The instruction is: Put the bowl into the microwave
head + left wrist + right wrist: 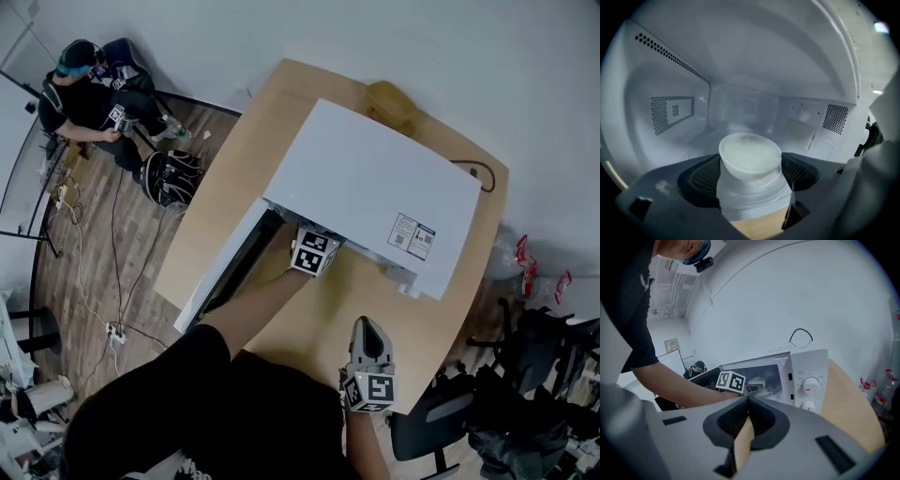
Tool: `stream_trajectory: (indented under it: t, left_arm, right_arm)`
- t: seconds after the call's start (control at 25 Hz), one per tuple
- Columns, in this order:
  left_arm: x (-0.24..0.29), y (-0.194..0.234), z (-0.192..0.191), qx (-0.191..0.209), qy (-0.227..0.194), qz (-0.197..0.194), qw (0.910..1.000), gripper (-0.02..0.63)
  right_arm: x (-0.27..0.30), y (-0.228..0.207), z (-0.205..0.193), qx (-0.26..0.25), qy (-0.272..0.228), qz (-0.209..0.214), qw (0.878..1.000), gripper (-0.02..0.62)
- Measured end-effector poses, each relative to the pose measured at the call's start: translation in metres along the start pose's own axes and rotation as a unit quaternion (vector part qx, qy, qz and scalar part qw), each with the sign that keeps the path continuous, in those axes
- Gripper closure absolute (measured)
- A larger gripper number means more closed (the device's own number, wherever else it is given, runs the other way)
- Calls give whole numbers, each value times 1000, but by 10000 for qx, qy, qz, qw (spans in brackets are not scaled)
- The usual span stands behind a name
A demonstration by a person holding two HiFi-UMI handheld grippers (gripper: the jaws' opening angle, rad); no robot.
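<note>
Head view: a white microwave [375, 178] stands on a rounded wooden counter [234, 159], its door [220, 267] swung open to the left so the cavity is free to enter. The left hand-held gripper [314, 251] reaches into that opening, only its marker cube showing under the microwave's top edge. The right hand-held gripper [367, 330] hangs over bare counter, well apart from the microwave, judged parked out of the way. A seated person [89, 94] is off on the floor beyond the counter. Left gripper view: the 2 jaws pinch a white bowl [750, 154] from either side, the bowl upright and level, judged so to keep its pale contents from spilling. It sits inside the cavity, past the sill, with the perforated side wall [670, 112] to its left; whether its base touches the floor of the cavity cannot be told. Right gripper view: this gripper's jaws are pressed together at the tips with nothing between them. Beyond them the bowl shows just over the glass turntable [774, 386], left of the 2 dials [810, 386]. Judgement: placement is nearly complete; lowering and release remain.
</note>
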State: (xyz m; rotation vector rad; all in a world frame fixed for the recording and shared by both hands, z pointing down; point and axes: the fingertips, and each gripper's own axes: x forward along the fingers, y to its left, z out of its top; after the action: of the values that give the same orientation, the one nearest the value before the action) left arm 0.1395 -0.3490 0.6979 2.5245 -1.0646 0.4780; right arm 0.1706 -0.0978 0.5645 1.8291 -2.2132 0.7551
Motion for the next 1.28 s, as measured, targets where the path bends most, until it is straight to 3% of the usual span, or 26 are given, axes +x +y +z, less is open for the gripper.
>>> stream_trajectory:
  t: [0.16,0.52,0.64,0.96,1.28]
  left_arm:
    - [8,-3,2,101,20,52,9999,224]
    - [8,-5,-2,-38,24,12,10000,224]
    - [-5,-3,-4,-55,12,-26,10000,224]
    - [-74,-22,-16,152,76,-115,9998,224]
    - [-164,-52,-14,-268,-251,-129,9992,224]
  right_arm:
    - [6,-2,4,88,-75,-16,9999,535]
    - [3,-13,5,854,-267,-14,9960,535]
    - [1,-17,9,812,-306,-100,9962,535]
    - [-12,-18,9,952,-304,-510,9937,535]
    - [-33,28,24,709,-645,-361,9947,535]
